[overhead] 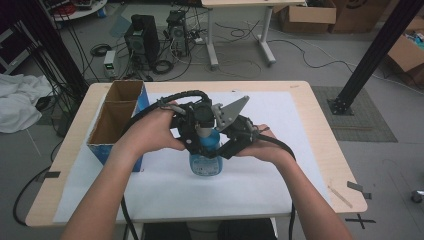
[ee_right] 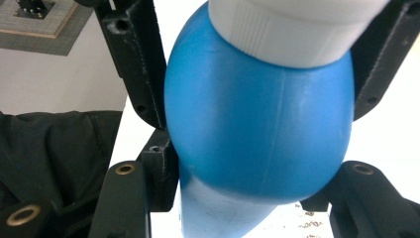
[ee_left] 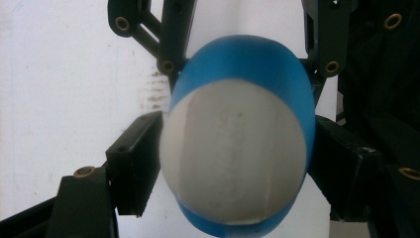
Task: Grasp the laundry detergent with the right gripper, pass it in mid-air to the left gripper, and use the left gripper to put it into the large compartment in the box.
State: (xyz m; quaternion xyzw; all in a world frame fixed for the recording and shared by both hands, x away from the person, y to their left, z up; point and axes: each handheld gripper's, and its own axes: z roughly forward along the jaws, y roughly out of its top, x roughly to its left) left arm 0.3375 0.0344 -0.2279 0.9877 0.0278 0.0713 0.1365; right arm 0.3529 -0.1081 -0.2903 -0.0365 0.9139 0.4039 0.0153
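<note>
Both tongs clamp one blue bottle (overhead: 205, 159) standing mid-table: your left gripper (ee_left: 233, 163) around its white cap (ee_left: 233, 153), your right gripper (ee_right: 257, 163) around the smooth, rounded shoulder. Likely light, stiff, slippery plastic; keep hold below the cap.

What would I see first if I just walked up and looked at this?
First, a blue bottle with a white cap standing in the middle of the white-covered table, with both black grippers clamped on it: the left gripper and the right gripper, one from each side. Next, the open cardboard box with blue sides at the table's left edge.
</note>
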